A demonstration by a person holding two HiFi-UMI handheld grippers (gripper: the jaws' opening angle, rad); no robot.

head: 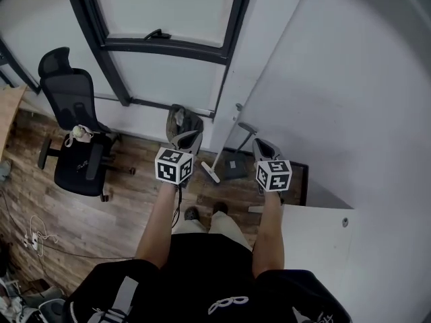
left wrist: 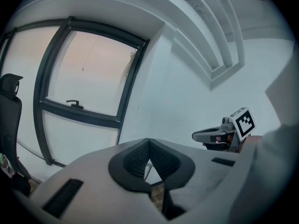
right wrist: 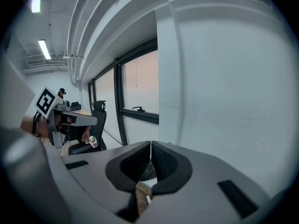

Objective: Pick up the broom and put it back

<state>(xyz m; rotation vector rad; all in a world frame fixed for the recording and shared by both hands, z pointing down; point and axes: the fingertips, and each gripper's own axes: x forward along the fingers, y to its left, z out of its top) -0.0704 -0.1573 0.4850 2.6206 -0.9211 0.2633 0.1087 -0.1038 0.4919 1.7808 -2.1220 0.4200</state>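
A white-handled broom (head: pixel 221 147) leans against the white pillar, its head on the wood floor. A dark dustpan (head: pixel 236 168) stands just right of it. My left gripper (head: pixel 183 116) is held out in front of me, left of the broom and apart from it; its jaws are shut with nothing between them (left wrist: pixel 148 143). My right gripper (head: pixel 260 143) hangs right of the dustpan, also shut and empty (right wrist: pixel 150 144). Each gripper shows in the other's view: the right gripper (left wrist: pixel 212 136) and the left gripper (right wrist: pixel 74 119).
A black office chair (head: pixel 77 140) stands at the left under a dark-framed window (head: pixel 168 46). A white tabletop (head: pixel 316 237) juts in at the lower right. Cables (head: pixel 34 239) lie on the floor at the lower left. White wall fills the right side.
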